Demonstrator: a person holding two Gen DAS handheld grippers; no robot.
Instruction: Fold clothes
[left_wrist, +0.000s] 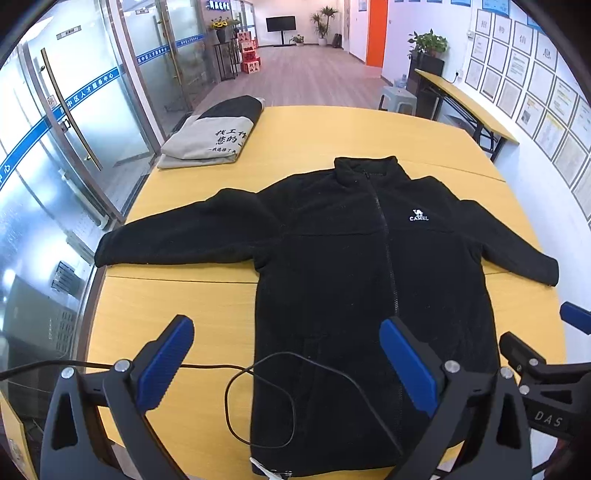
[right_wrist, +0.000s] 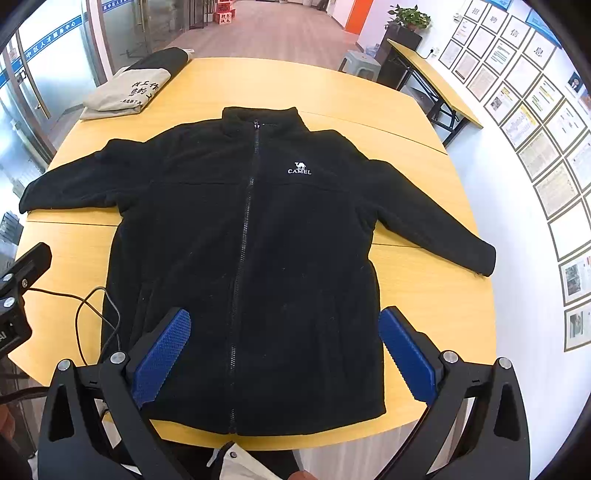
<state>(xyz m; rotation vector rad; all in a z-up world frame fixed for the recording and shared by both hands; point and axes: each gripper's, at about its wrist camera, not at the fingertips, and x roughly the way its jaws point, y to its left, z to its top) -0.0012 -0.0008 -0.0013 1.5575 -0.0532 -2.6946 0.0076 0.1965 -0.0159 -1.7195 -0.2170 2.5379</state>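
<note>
Sprawling across a yellow table (right_wrist: 424, 295), a black fleece jacket (right_wrist: 258, 240) lies flat, zipped, front up, both sleeves spread, its hem at the near edge. A folded grey garment (left_wrist: 207, 140) sits apart at the far left corner. Both the left gripper (left_wrist: 284, 365) and right gripper (right_wrist: 284, 350) hover above the hem, jaws spread wide, holding nothing. A thin black cable (left_wrist: 266, 398) loops over the jacket's lower left side; judged from here, a grab at that hem could snag it and drag the fold askew.
</note>
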